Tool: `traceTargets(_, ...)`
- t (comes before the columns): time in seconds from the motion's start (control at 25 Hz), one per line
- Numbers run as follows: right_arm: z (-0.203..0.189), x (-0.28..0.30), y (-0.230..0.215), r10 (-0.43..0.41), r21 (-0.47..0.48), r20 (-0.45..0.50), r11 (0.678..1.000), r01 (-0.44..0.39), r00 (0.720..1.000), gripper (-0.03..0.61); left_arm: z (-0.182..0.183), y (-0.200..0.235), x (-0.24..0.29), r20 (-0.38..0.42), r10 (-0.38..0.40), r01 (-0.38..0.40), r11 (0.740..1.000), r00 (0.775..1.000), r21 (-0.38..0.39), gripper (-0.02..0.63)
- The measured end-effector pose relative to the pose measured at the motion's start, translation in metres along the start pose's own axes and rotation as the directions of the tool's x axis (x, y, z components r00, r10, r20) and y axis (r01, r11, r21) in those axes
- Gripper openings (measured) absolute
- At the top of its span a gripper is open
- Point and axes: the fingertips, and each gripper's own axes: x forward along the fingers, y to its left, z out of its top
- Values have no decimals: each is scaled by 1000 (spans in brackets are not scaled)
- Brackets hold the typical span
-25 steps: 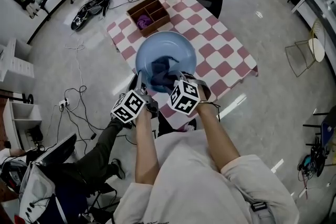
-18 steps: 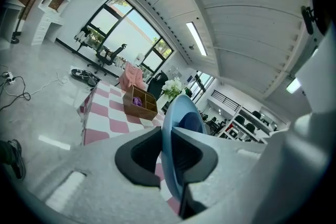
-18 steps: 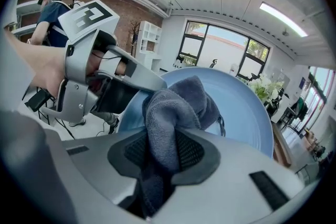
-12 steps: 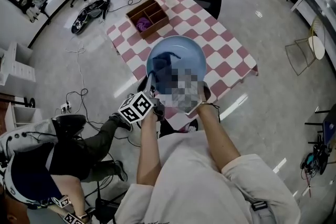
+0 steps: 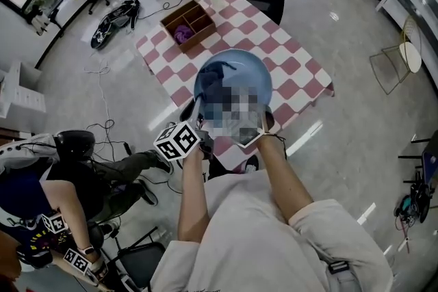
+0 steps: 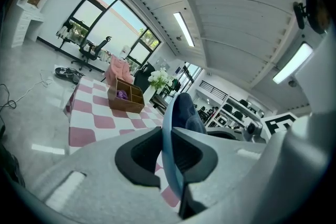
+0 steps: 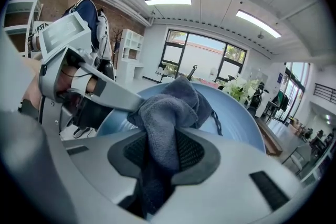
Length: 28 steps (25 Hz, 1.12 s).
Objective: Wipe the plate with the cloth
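Plate [image 5: 231, 72] held over the table [image 5: 301, 72], cloth [image 7: 167, 113] in it
A mosaic patch hides the right gripper [image 7: 160, 153] and the plate's near half in the head view. The left gripper [image 6: 170, 153] clamps the rim (edge-on between its jaws); the hollow faces up. The right gripper's jaws pinch the cloth, bunched against the hollow.

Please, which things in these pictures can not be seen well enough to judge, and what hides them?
- Head view: a mosaic patch covers the right tongs and most of the cloth, so where it touches the plate is hidden.
- Left gripper view: the plate, clamped in the left tongs, shows edge-on; its face is unseen.
- Head view: the purple thing in the wooden box is too small to identify.
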Motion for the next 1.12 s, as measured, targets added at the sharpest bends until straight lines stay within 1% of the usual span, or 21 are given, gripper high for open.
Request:
traceTargets(0.24,-2,-5,-19,-60,54,15,997,59,998,114,-2,-7,3,-15,-25,25,1000,1000,10,32)
traceTargets(0.52,-14,-10,-40,-116,118,4,986,115,993,115,-9,-12,5,-41,-33,35,998,999,46,32)
traceTargets(0.64,-19,-13,-50,-138,139,-3,981,137,990,115,-9,-14,7,-46,-41,43,998,998,42,32)
traceTargets(0.76,-27,-15,-60,-160,158,-13,974,160,987,115,-11,-13,9,-47,-37,39,998,998,40,32)
traceTargets(0.96,-41,-23,-74,-202,192,-34,960,205,979,115,-10,-19,13,-53,-36,40,997,998,68,34)
traceTargets(1.12,-51,-30,-84,-231,208,-57,949,238,971,115,-8,-17,13,-39,-23,26,998,999,66,34)
